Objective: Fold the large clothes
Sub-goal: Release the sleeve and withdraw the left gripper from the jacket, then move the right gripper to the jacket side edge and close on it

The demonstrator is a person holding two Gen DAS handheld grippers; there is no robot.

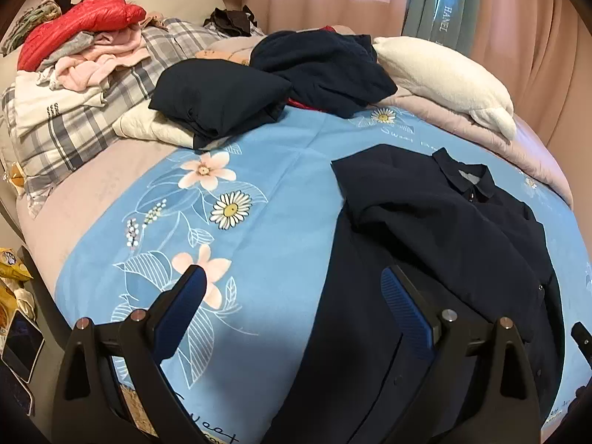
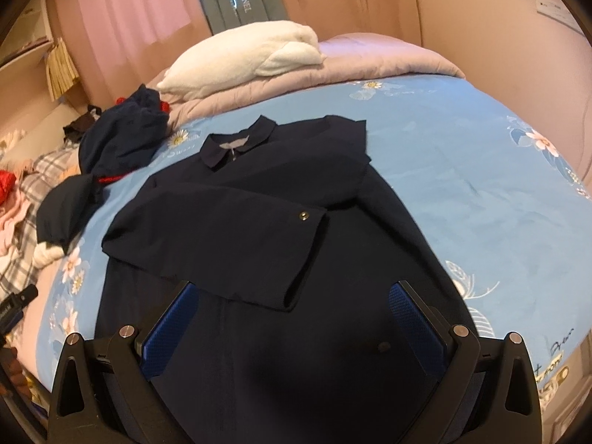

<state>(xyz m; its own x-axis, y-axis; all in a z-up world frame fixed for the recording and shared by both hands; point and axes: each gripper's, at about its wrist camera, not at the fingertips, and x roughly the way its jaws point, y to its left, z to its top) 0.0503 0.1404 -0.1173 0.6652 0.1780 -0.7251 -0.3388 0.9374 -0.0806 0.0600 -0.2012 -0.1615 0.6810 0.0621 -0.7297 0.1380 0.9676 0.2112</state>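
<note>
Pink curtains (image 2: 122,11) close in a bedroom where a blue floral bedspread (image 1: 281,222) covers the bed. Both sets of jaws stand wide apart and hold nothing: the left gripper (image 1: 292,307) hovers over the spread at the garment's left edge, the right gripper (image 2: 292,318) over its lower body. Beyond them the navy collared jacket (image 2: 259,199) lies flat, collar (image 2: 240,144) toward the far side, with one sleeve (image 2: 222,244) already folded across its chest. Farther off sit a folded dark garment (image 1: 218,103), a crumpled navy one (image 1: 325,66), a white pillow (image 1: 444,77) and a heap of clothes (image 1: 81,40). The sleeve fold looks done; next, judging by this, comes gripping the hem to bring the lower half up toward the collar.
</note>
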